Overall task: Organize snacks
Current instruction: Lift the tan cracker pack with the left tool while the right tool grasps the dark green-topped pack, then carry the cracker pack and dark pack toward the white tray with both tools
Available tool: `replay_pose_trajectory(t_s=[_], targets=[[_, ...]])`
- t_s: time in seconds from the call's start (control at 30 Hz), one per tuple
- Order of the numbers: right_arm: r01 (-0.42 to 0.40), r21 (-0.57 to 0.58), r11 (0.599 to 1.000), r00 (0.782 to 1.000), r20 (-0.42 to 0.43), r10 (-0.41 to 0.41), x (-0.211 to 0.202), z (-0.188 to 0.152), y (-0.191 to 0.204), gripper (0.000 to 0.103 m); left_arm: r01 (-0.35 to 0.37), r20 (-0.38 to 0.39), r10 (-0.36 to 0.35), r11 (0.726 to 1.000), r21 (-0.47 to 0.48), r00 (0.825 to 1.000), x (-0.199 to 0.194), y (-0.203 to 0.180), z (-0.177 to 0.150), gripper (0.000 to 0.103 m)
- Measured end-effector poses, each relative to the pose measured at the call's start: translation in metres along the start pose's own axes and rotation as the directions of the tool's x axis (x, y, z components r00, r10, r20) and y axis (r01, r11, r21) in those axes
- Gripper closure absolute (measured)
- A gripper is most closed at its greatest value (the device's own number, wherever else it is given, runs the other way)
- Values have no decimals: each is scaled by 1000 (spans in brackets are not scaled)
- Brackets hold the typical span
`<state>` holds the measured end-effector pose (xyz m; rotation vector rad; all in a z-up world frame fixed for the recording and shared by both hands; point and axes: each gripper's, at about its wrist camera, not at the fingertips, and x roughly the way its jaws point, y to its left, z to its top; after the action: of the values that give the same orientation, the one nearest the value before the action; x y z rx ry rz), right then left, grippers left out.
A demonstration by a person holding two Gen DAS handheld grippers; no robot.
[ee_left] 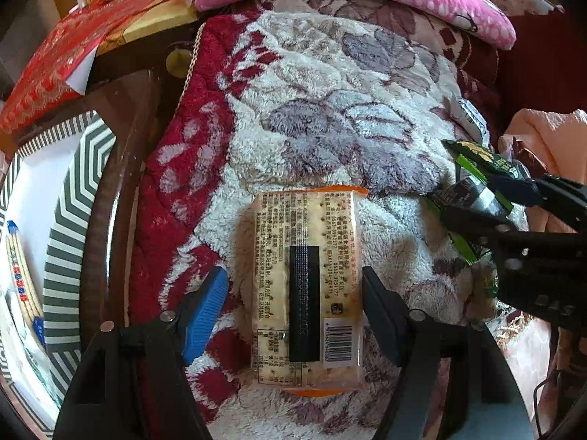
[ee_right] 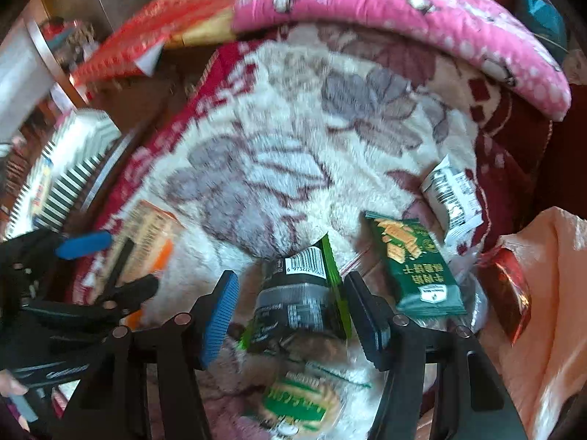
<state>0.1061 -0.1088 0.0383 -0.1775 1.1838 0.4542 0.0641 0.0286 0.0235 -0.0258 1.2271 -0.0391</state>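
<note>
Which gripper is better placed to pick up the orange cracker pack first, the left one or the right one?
Left, I think. The left gripper is open with the cracker pack lying between its fingers. The right gripper is further right, around a green-and-black packet.

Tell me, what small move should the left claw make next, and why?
Probably close its fingers. The left gripper is open and already straddles the cracker pack lying on the fleece blanket, one finger on each long side. Squeezing should secure it for carrying, perhaps toward the striped tray at the left.
</note>
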Motion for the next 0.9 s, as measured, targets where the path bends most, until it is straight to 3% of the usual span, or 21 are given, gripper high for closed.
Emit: replay_pose_trajectory(t_s=[0.07,0.17,0.2,0.23,0.27,0.57,0.9], targets=[[16,-5,1000,1000,-19,-17,6,-1,-1,53,-1,-16,1,1000,-4,1000,5,-1,0,29],[5,-8,1000,1000,-15,-6,6,-12,-1,59,-6,-13,6,1000,-12,1000,9,-2,-3,30],[0,-5,1000,1000,-8,0,4,-16,-1,59,-6,-8,6,1000,-12,1000,8,-2,-3,34],[-15,5,1000,1000,6,15,0,-20,-2,69,-1,-3,1,1000,-10,1000,8,-3,-4,39],[-45,27,999,999,15,44,-3,-23,-4,69,1,1,-1,1000,-7,1000,7,-4,-4,49],[-129,91,987,989,86,122,-34,-52,3,69,8,24,-8,1000,4,1000,-12,0,-19,49],[-160,101,982,979,143,145,-68,-82,28,69,-1,75,3,1000,-23,997,-52,2,-37,49]])
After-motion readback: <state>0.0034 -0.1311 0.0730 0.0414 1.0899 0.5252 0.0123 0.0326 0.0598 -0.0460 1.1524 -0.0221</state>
